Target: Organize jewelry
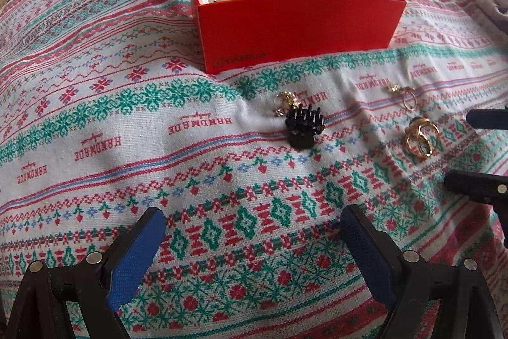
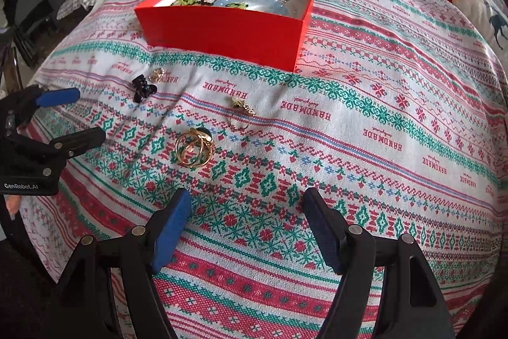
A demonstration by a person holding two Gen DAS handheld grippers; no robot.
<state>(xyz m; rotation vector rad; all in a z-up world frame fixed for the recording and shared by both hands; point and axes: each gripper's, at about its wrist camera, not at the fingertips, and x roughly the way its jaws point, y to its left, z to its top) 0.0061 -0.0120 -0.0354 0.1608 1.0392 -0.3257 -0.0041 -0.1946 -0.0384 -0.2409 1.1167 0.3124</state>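
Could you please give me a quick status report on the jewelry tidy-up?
Left gripper and right gripper open, empty, over the cloth. Gold rings, black hair claw, small gold pieces outside the red box. Nothing in the way.

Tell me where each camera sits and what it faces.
Left wrist: on the left gripper, angled down at the cloth, clip ahead, box beyond; own open jaws show, right gripper at the edge.
Right wrist: on the right gripper, facing the rings; left gripper at the left.
Both share box, clip, rings.
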